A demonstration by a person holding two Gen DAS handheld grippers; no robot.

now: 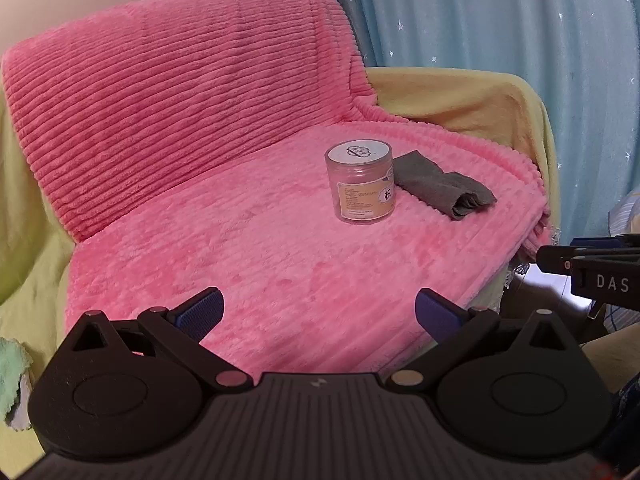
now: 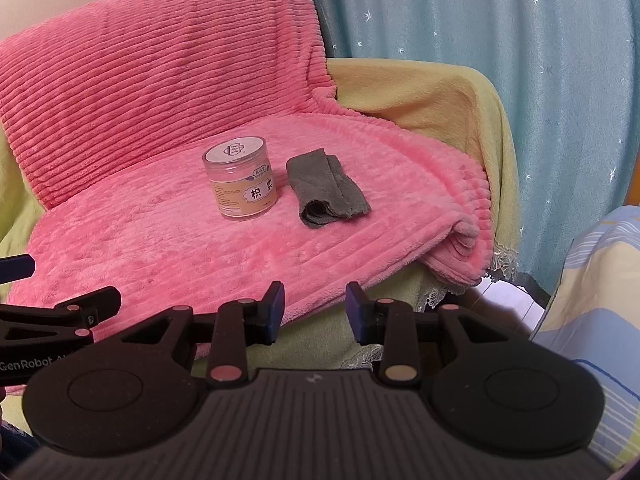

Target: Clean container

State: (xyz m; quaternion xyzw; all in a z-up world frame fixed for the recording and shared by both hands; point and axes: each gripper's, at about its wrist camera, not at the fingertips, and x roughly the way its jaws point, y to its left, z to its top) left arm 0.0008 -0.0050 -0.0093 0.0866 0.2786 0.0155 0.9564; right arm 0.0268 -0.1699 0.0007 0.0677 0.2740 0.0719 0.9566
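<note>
Your clear plastic lidded jar (image 2: 242,184) stands upright on the pink ribbed blanket (image 2: 160,248), folded grey cloth (image 2: 326,186) just beside it; both jaws gape empty, fitting before or after wiping

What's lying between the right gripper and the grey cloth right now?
Only bare pink blanket. In the right wrist view, nothing sits between the right gripper and the grey cloth; the jar stands to the cloth's left.
</note>
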